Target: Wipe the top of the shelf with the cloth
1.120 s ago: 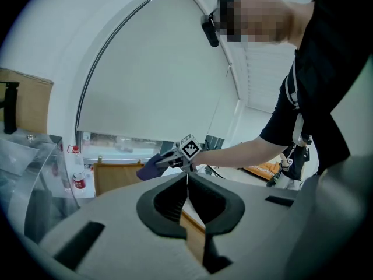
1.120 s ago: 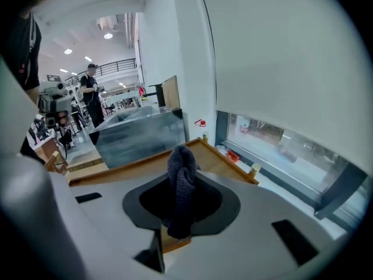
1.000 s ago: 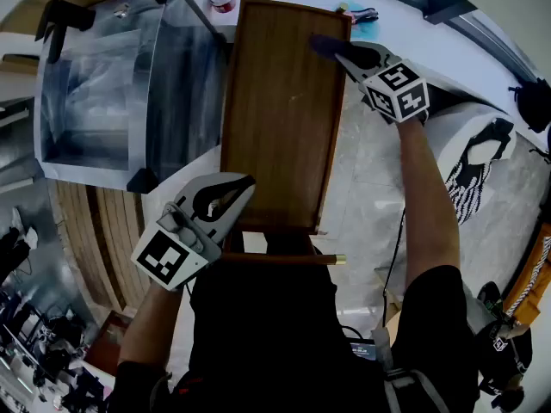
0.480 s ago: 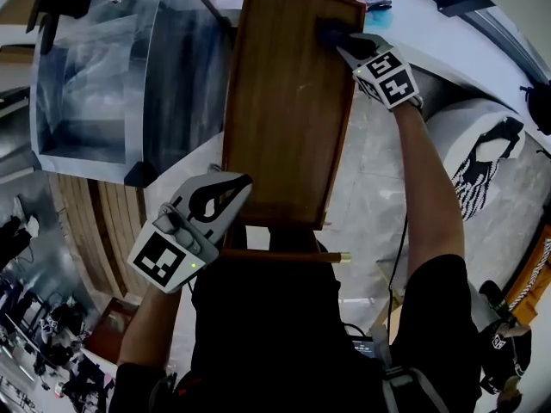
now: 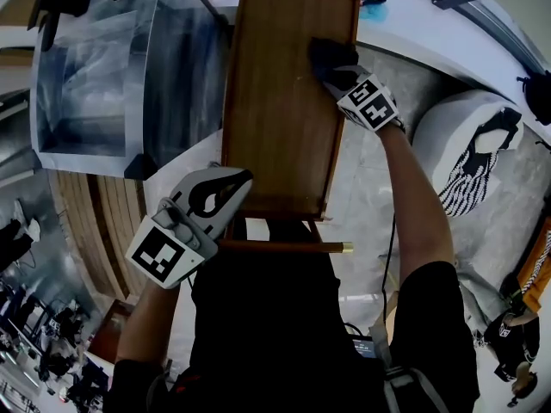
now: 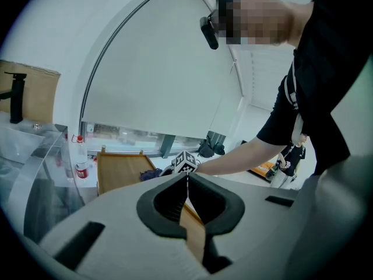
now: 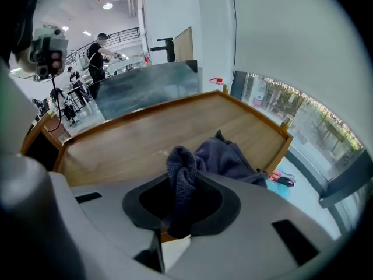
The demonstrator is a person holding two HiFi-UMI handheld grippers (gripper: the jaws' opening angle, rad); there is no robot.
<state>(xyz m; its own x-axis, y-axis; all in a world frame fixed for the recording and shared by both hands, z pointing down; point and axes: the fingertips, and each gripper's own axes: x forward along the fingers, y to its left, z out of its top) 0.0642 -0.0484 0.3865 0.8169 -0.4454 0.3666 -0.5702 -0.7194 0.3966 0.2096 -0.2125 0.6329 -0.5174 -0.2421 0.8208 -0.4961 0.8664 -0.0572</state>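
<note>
Your right gripper (image 5: 337, 72) is clenched on the dark cloth (image 5: 328, 52). The cloth lies on the wooden shelf top (image 5: 271, 136) in the upper right of the head view, close to the shelf's right rim and near its far corner. In the right gripper view, a fold of the cloth (image 7: 182, 177) is pinched between the jaws, and the rest bunches on the wood just past the tips.

Your left gripper (image 5: 234, 181) is at the lower left of the head view, over the shelf's near left corner and well apart from the cloth. Its jaws meet at the tips and grasp nothing.

A clear plastic box (image 5: 95, 76) stands just beside the shelf's left edge, in the upper left of the frame.
</note>
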